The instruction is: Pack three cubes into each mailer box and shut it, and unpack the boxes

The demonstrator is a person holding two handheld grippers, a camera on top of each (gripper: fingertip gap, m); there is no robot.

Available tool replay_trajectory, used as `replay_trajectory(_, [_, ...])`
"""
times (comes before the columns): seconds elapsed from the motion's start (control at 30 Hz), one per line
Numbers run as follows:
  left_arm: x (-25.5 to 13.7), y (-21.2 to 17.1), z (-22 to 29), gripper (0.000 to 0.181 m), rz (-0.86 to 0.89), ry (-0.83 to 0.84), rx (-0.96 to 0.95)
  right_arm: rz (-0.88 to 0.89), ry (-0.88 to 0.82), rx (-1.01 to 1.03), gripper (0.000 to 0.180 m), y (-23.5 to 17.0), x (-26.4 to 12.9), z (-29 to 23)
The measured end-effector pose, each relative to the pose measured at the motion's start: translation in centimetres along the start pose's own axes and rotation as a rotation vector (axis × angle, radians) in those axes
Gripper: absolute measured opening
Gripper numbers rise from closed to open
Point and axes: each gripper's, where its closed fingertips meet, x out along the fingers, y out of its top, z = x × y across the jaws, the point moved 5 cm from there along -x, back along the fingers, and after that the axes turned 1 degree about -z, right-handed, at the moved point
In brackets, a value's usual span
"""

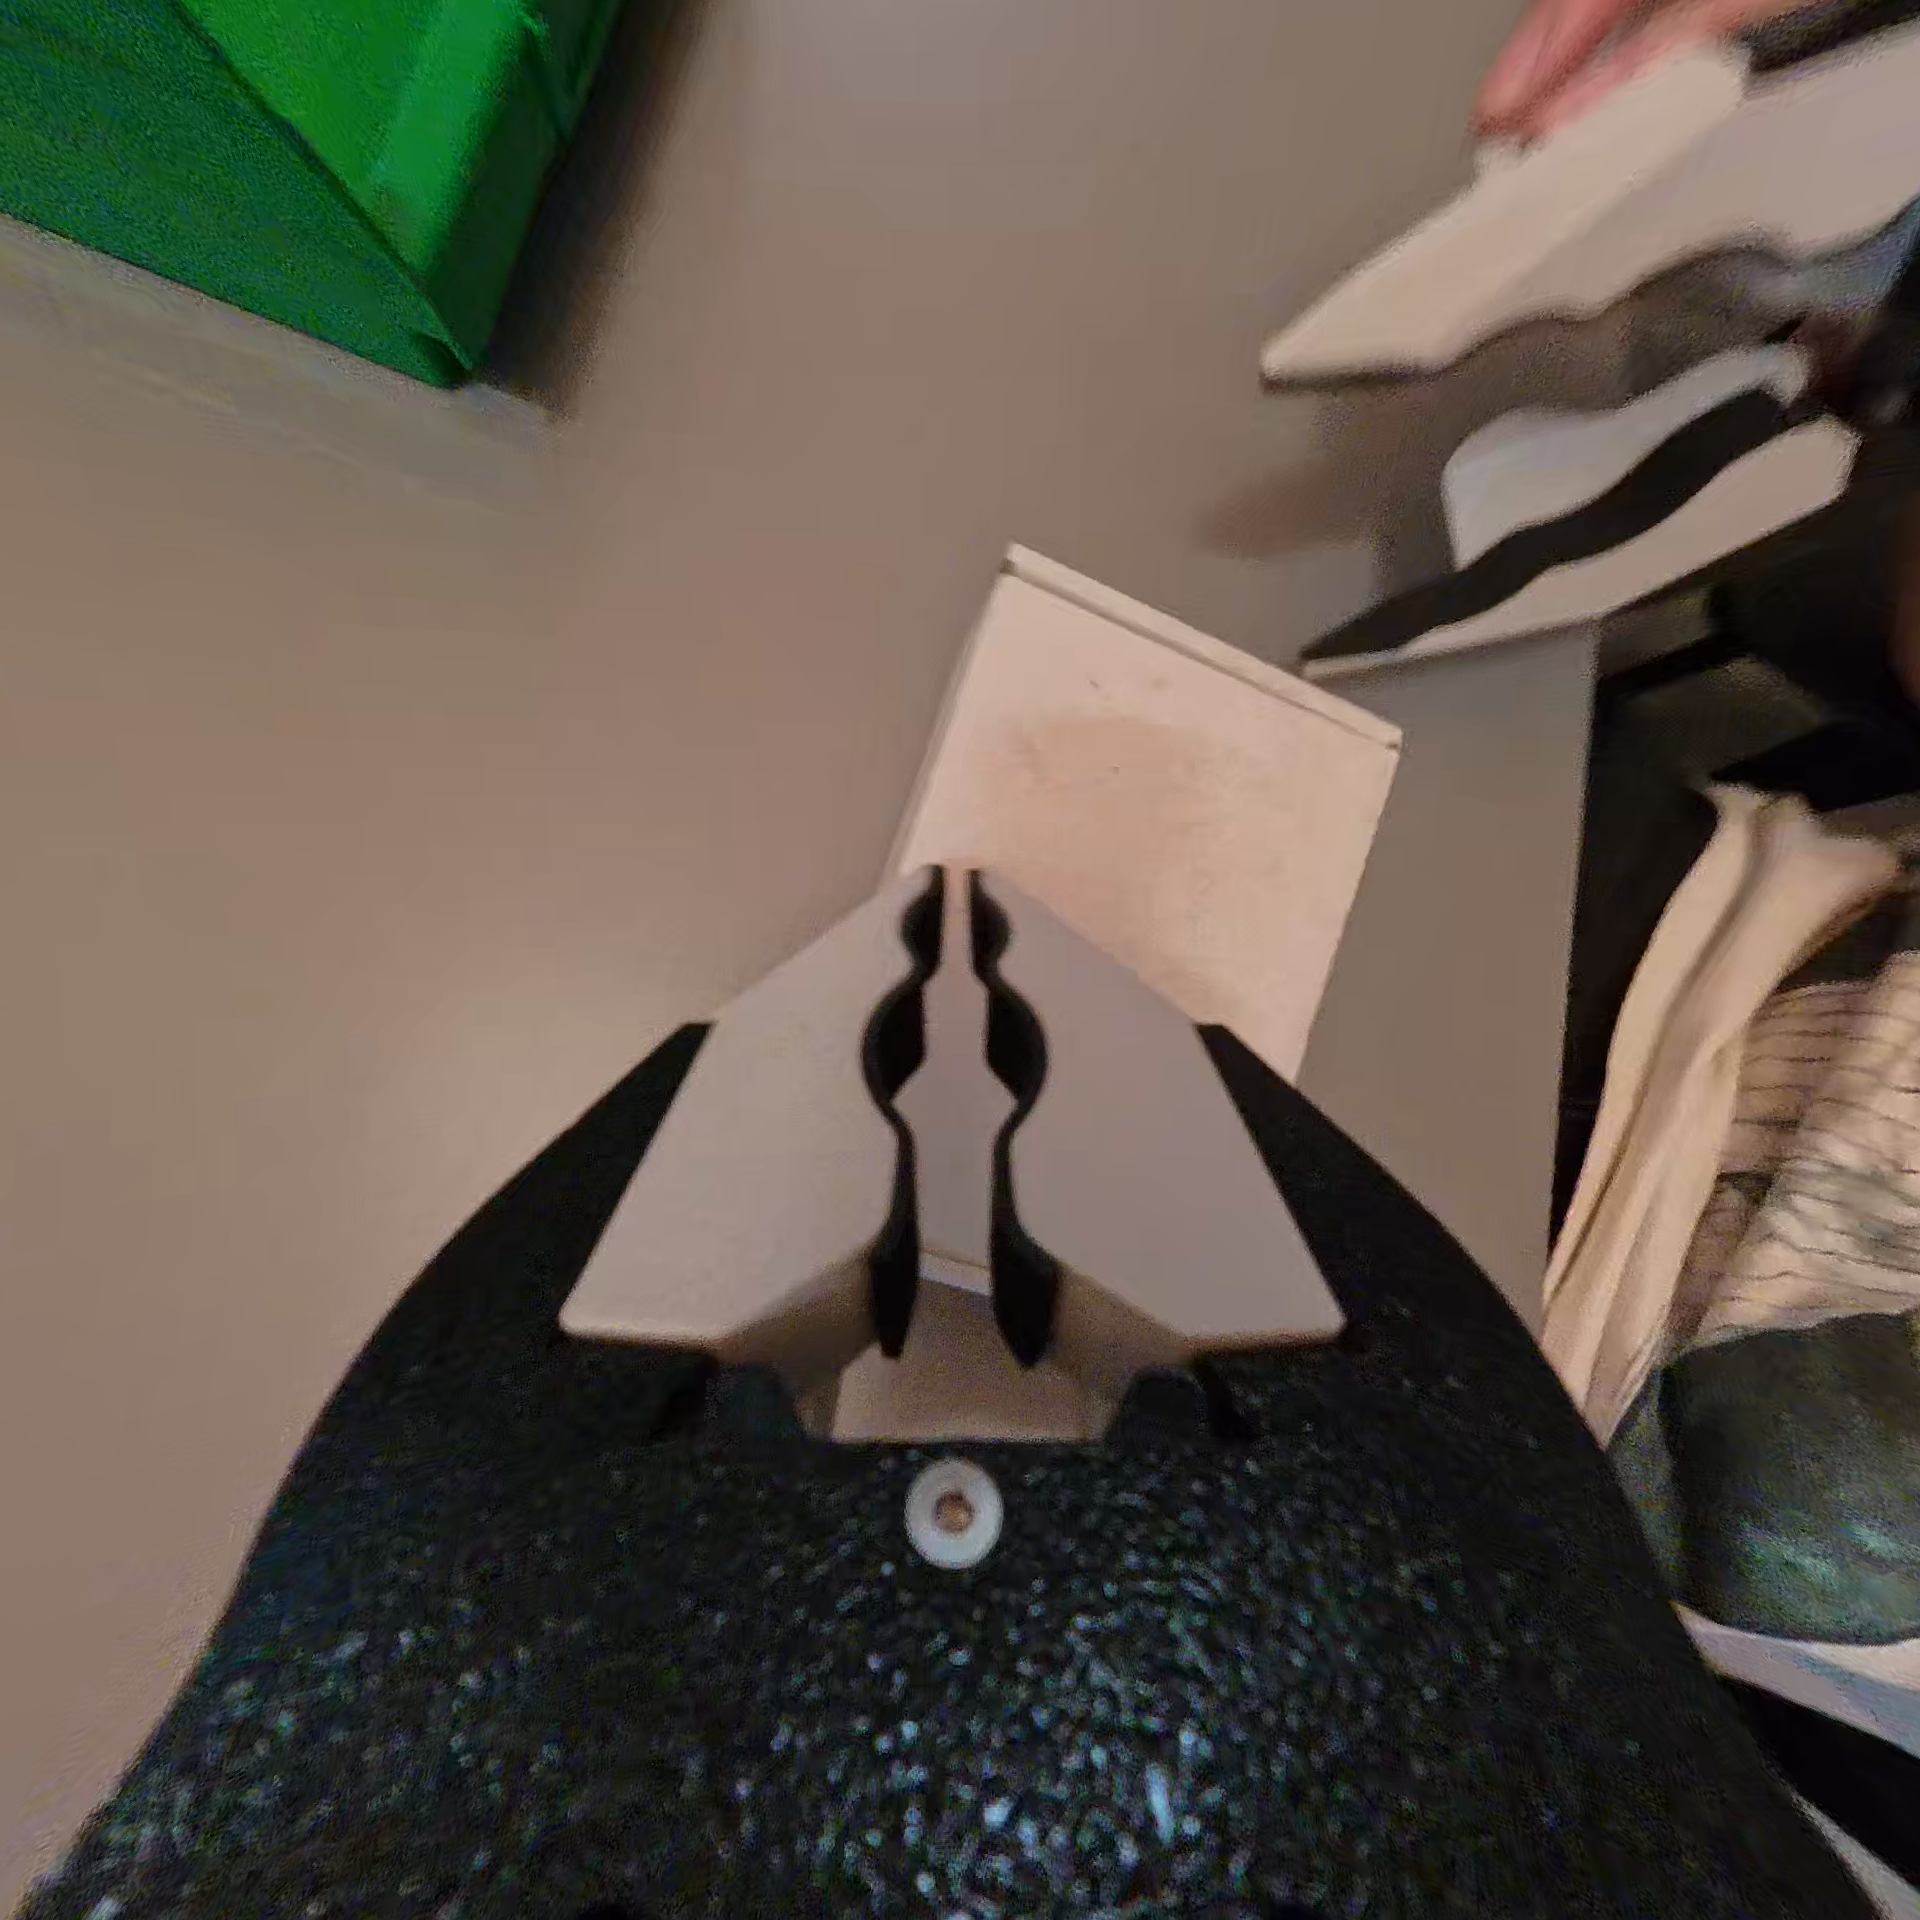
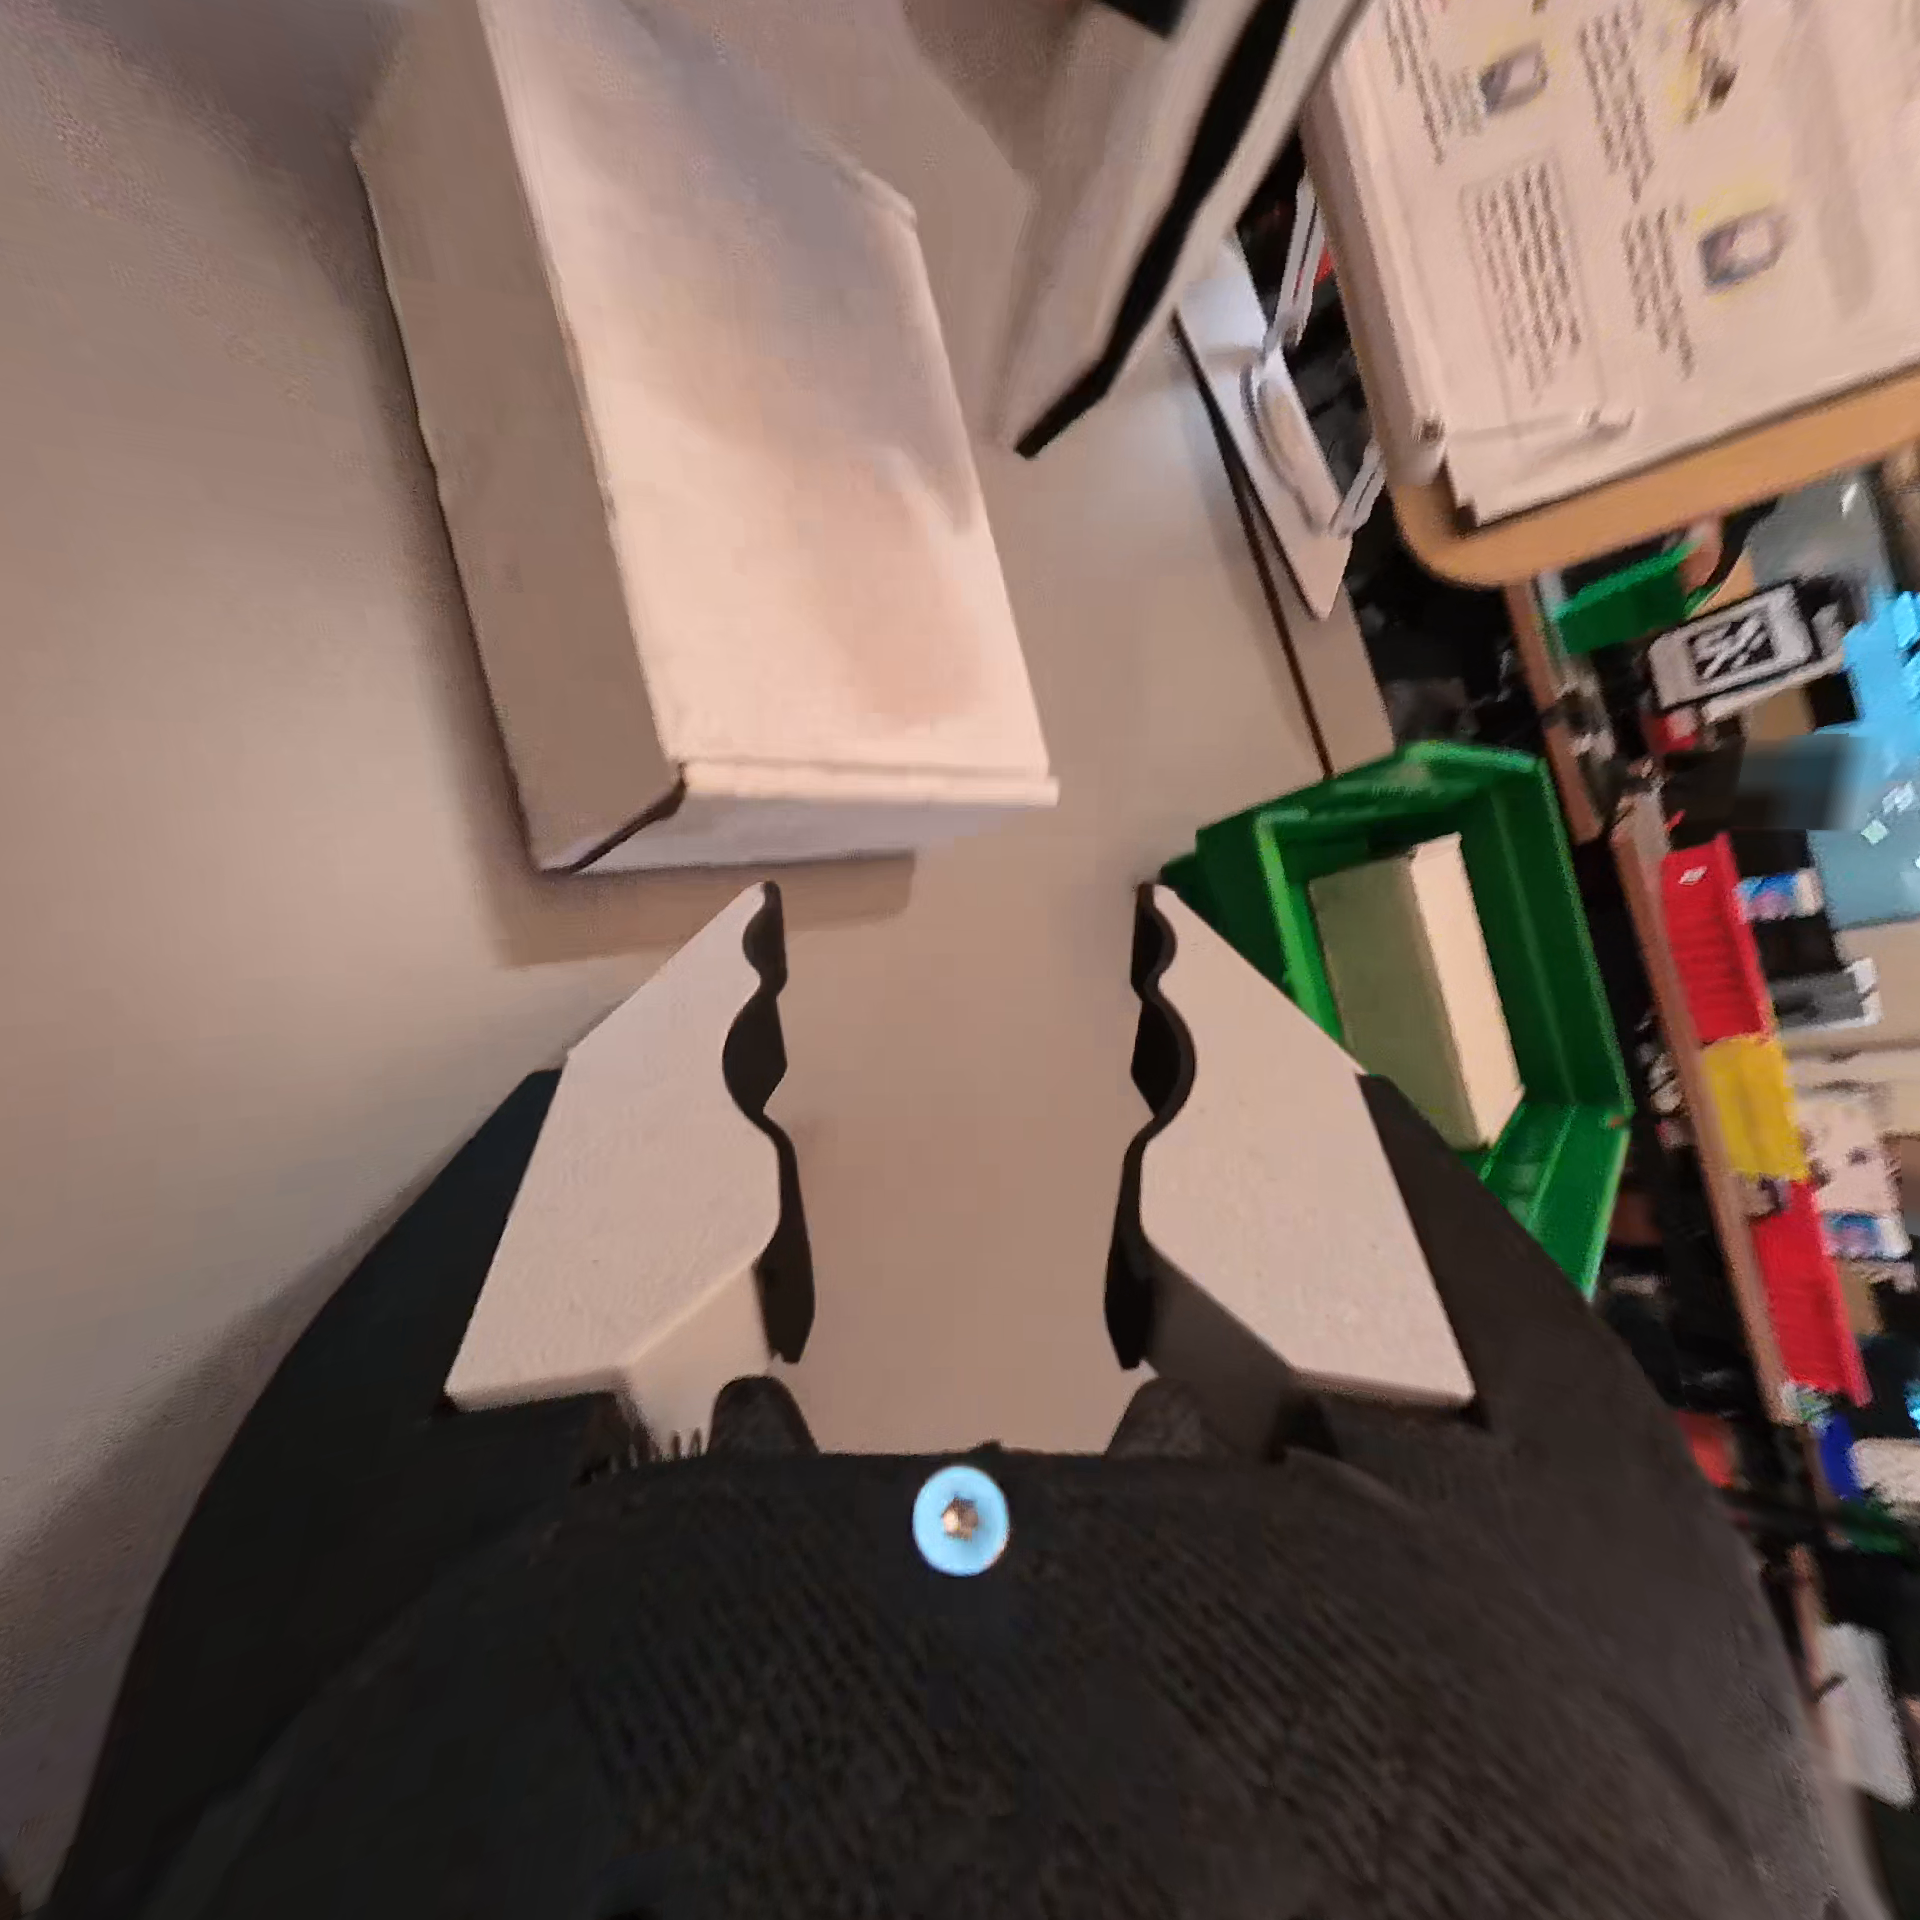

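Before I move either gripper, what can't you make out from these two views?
- Contents of the shut white mailer box: the lid hides them in both views.
- Cubes: none in either view.
- Left gripper: nearly shut at the box's edge; contact or a pinch is unclear.
- Green bin: the right gripper finger hides its near corner; it holds a pale block.
- Green object: cropped, blurred.

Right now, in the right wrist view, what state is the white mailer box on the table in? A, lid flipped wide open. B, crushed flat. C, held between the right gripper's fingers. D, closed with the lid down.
D: the white mailer box lies on the table with its lid down flat, ahead of the open right gripper, which holds nothing.
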Motion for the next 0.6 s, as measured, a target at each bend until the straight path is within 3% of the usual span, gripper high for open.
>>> replay_trajectory(0.13, [-1.2,0.0,-2.1,0.0,0.245,-0.043,-0.071,0.032,0.012,-0.128,0.07,1.7,0.9,-0.9])
replay_trajectory(0.2, [-1.4,0.0,-1.4,0.0,0.3,-0.15,-0.046,-0.002,0.0,-0.146,0.075,1.6,0.8,-0.7])
replay_trajectory(0.4, [1.7,-1.3,-1.3,0.0,0.103,-0.208,0.041,-0.014,0.038,-0.139,0.081,1.4,-1.6,-0.3])
replay_trajectory(0.6, [2.1,-0.9,-2.8,0.0,0.171,-0.262,-0.175,0.076,0.075,-0.141,0.096,3.3,-1.2,-1.6])
